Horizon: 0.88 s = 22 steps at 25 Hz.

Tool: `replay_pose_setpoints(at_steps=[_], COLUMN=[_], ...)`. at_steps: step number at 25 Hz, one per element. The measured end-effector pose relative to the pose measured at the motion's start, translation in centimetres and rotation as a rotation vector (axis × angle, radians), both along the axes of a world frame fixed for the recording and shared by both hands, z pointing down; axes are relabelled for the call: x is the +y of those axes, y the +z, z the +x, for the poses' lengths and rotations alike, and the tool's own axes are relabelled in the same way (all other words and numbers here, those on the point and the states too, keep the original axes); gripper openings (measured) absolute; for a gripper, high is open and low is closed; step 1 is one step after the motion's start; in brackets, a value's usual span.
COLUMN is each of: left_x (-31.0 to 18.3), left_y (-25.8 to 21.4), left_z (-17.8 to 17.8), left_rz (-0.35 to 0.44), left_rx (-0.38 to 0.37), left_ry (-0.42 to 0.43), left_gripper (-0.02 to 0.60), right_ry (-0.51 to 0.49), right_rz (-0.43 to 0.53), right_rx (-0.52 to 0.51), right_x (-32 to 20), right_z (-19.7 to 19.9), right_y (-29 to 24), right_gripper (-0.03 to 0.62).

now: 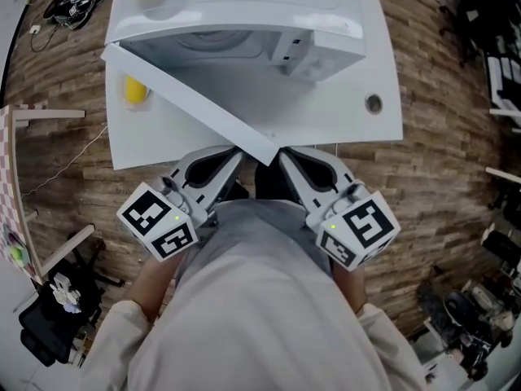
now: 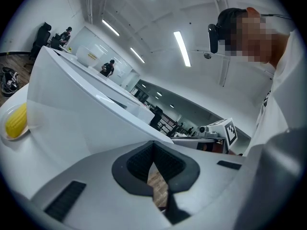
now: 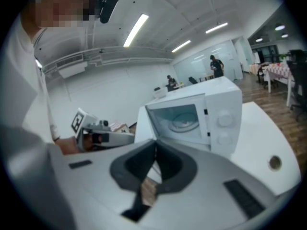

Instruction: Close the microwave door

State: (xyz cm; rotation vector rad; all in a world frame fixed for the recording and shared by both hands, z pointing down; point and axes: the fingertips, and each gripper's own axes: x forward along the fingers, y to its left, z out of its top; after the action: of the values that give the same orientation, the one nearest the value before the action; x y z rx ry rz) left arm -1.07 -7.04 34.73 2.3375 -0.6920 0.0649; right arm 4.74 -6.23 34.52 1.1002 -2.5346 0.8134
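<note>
The microwave [image 1: 244,31] stands on the white table [image 1: 342,112] with its door [image 1: 195,96] swung wide open towards the person. Its cavity holds only the glass turntable [image 3: 184,121]. A yellow object [image 2: 15,120] lies in a shallow white dish [image 2: 5,137] on the table, left of the door. The left hand-held gripper [image 2: 153,145] and the right hand-held gripper [image 3: 155,146] are both closed on nothing, near the door's free edge.

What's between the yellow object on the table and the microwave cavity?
The open microwave door: it stands swung out between the yellow object and the cavity. The head view shows it best.
</note>
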Motion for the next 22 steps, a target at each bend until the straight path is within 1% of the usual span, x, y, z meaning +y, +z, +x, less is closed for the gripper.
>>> replay_pose_setpoints(at_steps=[7, 22], left_x=[-1.1, -2.7], left_y=[0.1, 0.6], left_z=[1.1, 2.1], left_rz=[-0.002, -0.01], left_rx=[0.007, 0.005], left_ry=[0.008, 0.033], left_gripper=[0.014, 0.014], right_ry=[0.005, 0.028], right_rz=[-0.003, -0.023], right_rx=[-0.001, -0.018], right_x=[-1.0, -2.4], right_z=[1.0, 1.8], right_y=[0.2, 0.7], right_gripper=[0.023, 0.023])
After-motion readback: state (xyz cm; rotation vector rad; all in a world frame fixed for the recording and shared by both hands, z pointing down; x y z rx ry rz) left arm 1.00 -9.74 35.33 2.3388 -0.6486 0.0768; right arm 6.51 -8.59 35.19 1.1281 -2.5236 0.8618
